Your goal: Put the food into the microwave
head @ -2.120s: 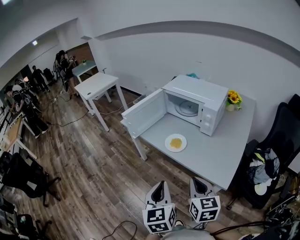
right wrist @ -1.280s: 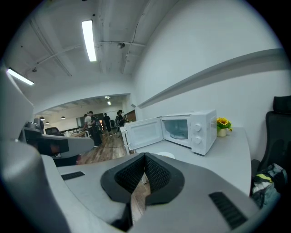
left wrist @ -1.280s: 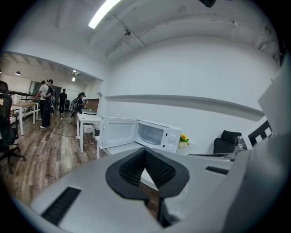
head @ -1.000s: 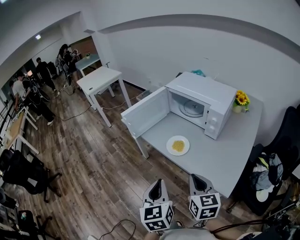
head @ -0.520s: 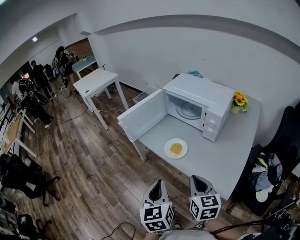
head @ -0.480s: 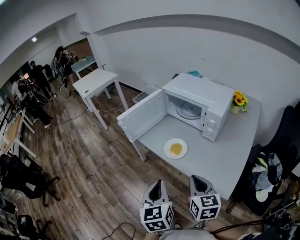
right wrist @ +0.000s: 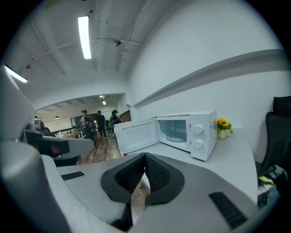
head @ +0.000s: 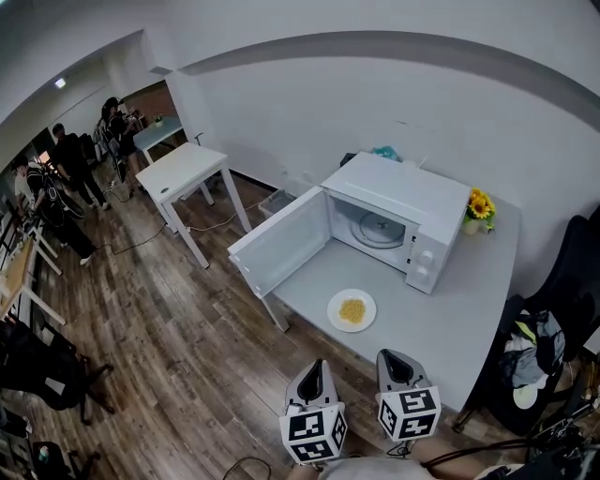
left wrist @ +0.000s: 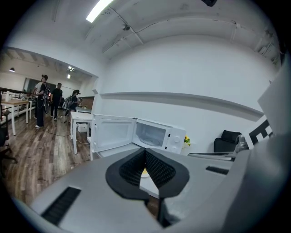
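- Holds left tool (head: 317,368) and right tool (head: 393,358) pinched shut, empty, short of the desk (head: 441,319).
- Finds food (head: 352,310) on plate (head: 367,321) just ahead, on the desk, probably set there for pickup.
- Finds microwave (head: 398,202) beyond it, door (head: 279,244) wide for loading.

Left hand-held gripper (left wrist: 145,153) fills the bottom of the view. Its jaws are pressed together at the tips and there's nothing between them. In the gap below the tips, a sliver of yellow food (left wrist: 144,171) peeks through, too little to say more. Beyond, the microwave (left wrist: 160,135) sits on the grey counter (left wrist: 113,151), with its door (left wrist: 112,132) swung wide to the left and the cavity facing us. Sunflowers (left wrist: 187,140) stand just right of it, with a black chair (left wrist: 226,138) further right. Off to the left there's wooden floor (left wrist: 27,150) and a white table (left wrist: 81,116). People (left wrist: 50,98) stand well back, and a strip light (left wrist: 97,8) glows overhead.
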`<action>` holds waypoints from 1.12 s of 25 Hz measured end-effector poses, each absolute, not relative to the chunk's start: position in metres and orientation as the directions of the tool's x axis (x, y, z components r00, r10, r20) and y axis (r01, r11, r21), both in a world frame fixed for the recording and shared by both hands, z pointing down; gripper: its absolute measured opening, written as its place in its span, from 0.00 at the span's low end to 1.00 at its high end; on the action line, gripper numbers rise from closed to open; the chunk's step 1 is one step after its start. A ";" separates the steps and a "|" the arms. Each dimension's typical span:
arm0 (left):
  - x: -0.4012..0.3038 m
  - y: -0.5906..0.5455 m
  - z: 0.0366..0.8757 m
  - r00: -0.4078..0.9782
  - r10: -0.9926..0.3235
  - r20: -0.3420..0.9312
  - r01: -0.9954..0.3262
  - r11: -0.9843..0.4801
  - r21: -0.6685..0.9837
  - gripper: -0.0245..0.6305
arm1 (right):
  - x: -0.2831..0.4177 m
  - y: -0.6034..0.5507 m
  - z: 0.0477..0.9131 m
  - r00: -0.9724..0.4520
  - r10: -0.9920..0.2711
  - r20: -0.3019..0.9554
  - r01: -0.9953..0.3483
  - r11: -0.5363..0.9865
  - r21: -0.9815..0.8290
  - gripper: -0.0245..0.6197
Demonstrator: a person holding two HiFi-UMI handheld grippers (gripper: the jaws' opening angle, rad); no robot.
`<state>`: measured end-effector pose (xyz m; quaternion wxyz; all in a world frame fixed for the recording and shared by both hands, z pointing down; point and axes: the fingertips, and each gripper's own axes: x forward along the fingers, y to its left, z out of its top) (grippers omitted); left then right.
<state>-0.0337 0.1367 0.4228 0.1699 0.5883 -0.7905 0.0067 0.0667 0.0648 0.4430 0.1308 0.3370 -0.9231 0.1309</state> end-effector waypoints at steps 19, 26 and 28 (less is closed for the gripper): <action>-0.102 0.040 0.414 -0.136 -0.950 0.281 -0.957 0.199 0.210 0.04 | 0.001 -0.022 0.434 -0.667 -0.660 0.345 -0.733 0.663 -0.151 0.06; -0.126 -0.001 0.411 -0.092 -0.954 0.284 -0.967 0.153 0.202 0.04 | -0.024 -0.056 0.433 -0.644 -0.684 0.343 -0.757 0.633 -0.161 0.06; -0.133 -0.013 0.412 -0.077 -0.954 0.289 -0.970 0.139 0.201 0.04 | -0.030 -0.067 0.434 -0.635 -0.692 0.345 -0.766 0.621 -0.163 0.06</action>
